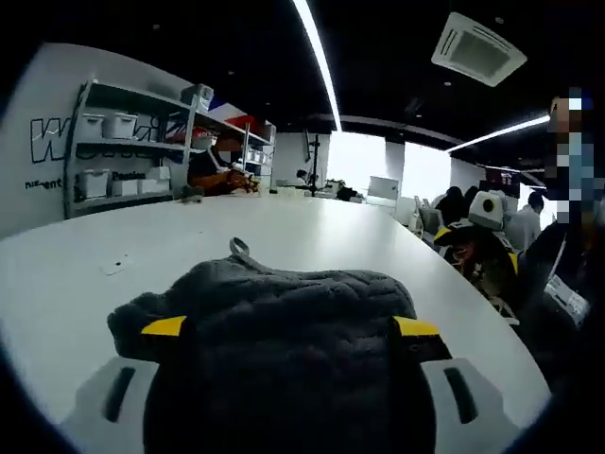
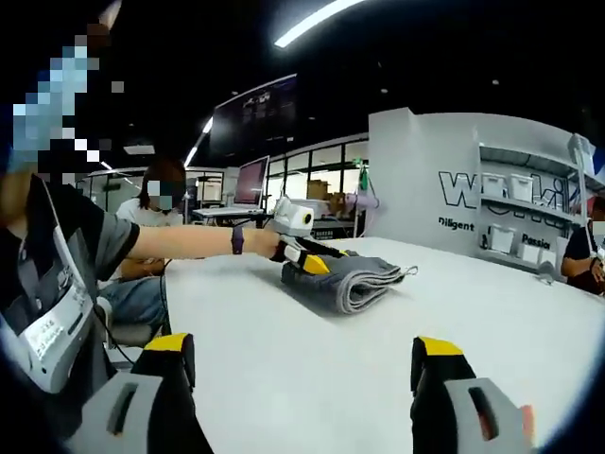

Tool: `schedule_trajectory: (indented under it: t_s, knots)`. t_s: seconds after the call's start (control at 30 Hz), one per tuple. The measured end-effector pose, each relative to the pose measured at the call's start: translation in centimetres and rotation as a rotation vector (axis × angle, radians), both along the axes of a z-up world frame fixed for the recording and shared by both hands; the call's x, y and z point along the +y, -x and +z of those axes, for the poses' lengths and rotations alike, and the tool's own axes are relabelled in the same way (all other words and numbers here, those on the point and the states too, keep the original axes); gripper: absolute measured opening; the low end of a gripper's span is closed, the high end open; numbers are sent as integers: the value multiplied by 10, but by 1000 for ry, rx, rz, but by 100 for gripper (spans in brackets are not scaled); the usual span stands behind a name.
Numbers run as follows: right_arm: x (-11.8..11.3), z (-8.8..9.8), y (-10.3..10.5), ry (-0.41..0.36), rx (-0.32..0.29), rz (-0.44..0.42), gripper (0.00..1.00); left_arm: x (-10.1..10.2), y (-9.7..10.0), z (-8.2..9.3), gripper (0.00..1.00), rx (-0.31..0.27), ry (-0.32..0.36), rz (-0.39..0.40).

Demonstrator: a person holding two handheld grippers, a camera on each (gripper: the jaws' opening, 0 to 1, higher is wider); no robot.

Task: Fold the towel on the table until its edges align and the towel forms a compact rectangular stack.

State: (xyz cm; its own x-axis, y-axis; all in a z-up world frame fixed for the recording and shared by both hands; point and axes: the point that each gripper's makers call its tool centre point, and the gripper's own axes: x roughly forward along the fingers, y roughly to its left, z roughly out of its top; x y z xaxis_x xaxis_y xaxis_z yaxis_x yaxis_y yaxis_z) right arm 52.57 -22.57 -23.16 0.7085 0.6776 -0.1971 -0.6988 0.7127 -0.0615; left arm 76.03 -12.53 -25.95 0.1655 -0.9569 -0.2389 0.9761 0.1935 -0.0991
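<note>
"Diligent" in small black lettering on the white wall (image 2: 425, 180).

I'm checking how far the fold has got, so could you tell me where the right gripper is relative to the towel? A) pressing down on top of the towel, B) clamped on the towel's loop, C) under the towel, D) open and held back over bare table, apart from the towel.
D: in the right gripper view the right gripper stands with jaws wide over bare table, while the folded towel lies farther off under the left gripper.
</note>
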Motion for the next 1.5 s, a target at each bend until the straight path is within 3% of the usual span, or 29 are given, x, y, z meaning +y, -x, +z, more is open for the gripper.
schedule_trajectory:
  t_s: [0.1, 0.17, 0.23, 0.33, 0.4, 0.5, 0.6, 0.7, 0.73, 0.8, 0.87, 0.9, 0.93, 1.03, 1.07, 1.17, 1.23, 1.27, 1.37, 1.43, 1.47, 1.5]
  knots:
    - [3, -1, -1, -1, 3, 5, 99, 0, -3, -2, 88, 22, -11, 57]
    - [5, -2, -1, 1, 3, 9, 99, 0, -7, -3, 87, 35, -13, 135]
    - [7, -1, -1, 1, -1, 13, 99, -3, -4, -6, 88, -25, -40, 155]
    - [10, -1, 0, 3, -2, 18, 99, -3, -3, -4, 88, -42, -15, 153]
    - [10, 0, 0, 8, -6, 19, 99, 1, -8, 6, 89, -44, 53, 145]
    - [9, 1, 1, 10, -13, 11, 99, 8, -10, 31, 87, -95, 202, 157]
    - [6, 1, -1, 17, -16, -5, 99, 19, -7, 52, 92, -71, 291, 205]
    - [2, -1, -4, 28, -4, -28, 99, 30, 3, 58, 94, -125, 256, 246]
    - [2, -1, -6, 30, -3, -33, 99, 34, 7, 57, 96, -158, 213, 261]
    - [0, -3, -9, 27, 2, -42, 99, 43, 24, 57, 97, -185, 162, 279]
    - [0, -5, -12, 17, 13, -47, 99, 51, 40, 61, 97, -209, 159, 303]
    - [0, -6, -15, 1, 25, -53, 99, 61, 57, 59, 97, -200, 125, 320]
    - [0, -7, -17, -10, 32, -55, 99, 64, 65, 61, 98, -203, 131, 320]
    - [0, -7, -21, -30, 48, -57, 99, 89, 85, 62, 99, -197, 139, 417]
    - [0, -8, -23, -32, 53, -62, 99, 99, 94, 60, 99, -171, 139, 450]
    - [-1, -11, -27, -28, 63, -79, 99, 114, 114, 55, 99, -156, 136, 480]
    - [-1, -14, -28, -23, 76, -85, 99, 122, 123, 52, 99, -190, 129, 512]
    - [-1, -16, -29, -17, 84, -90, 99, 127, 126, 48, 99, -208, 113, 541]
    - [-2, -22, -30, 14, 93, -103, 99, 135, 136, 25, 99, -238, -19, 591]
    - [-5, -27, -29, 47, 91, -118, 99, 137, 143, 13, 99, -210, -62, 606]
    - [-6, -29, -29, 63, 88, -126, 99, 135, 147, 12, 99, -203, -40, 601]
    - [-7, -31, -28, 79, 87, -132, 99, 133, 153, 9, 99, -153, -7, 599]
